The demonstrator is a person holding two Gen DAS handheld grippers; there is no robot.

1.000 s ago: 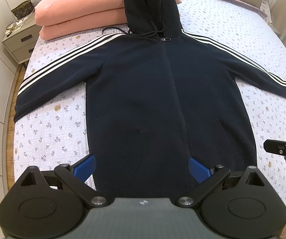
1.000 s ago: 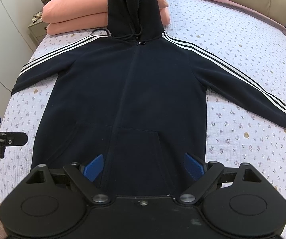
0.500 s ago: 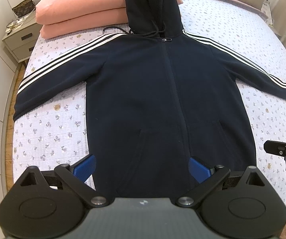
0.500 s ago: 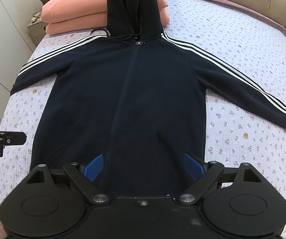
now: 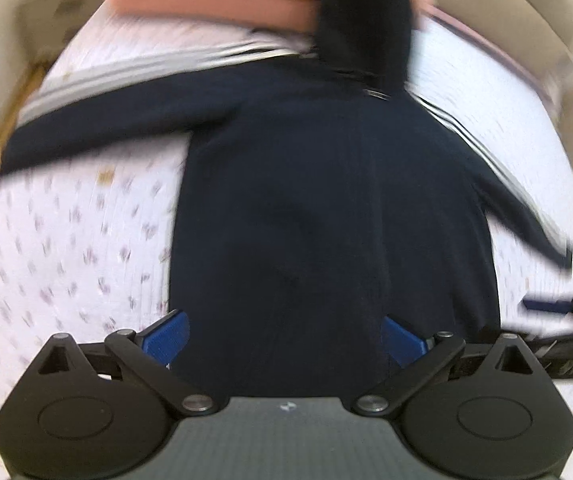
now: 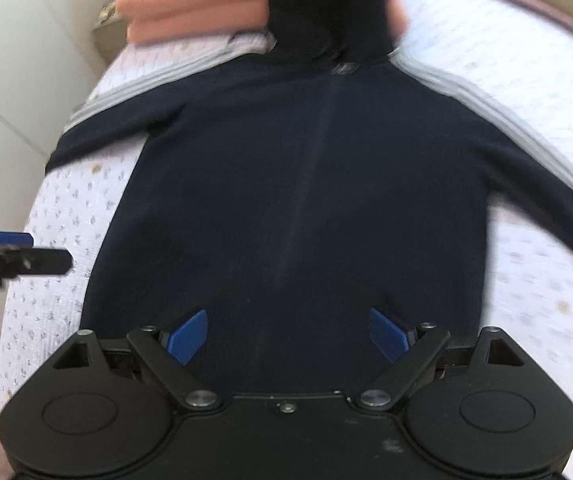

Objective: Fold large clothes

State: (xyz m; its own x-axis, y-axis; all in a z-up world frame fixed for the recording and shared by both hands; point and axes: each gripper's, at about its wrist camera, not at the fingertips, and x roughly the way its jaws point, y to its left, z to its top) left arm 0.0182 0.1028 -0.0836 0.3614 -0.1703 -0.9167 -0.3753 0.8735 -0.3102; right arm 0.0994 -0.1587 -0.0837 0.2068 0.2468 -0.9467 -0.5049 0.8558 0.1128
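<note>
Left tool (image 5: 284, 338) and right tool (image 6: 288, 334) both spread wide, empty, above hoodie (image 6: 306, 184), zipper line clear only in right view.

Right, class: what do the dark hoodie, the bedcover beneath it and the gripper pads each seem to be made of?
Hoodie: looks like soft matte navy fleece or knit; no sheen, white sleeve stripes.
Bedcover: apparently a light woven or quilted cotton with a small floral print; motion blur hides the weave.
Left gripper pads: blue, faintly ribbed, probably plastic or rubber.

Navy white-striped hoodie (image 5: 326, 208), floral bedspread (image 5: 66, 240)
</note>
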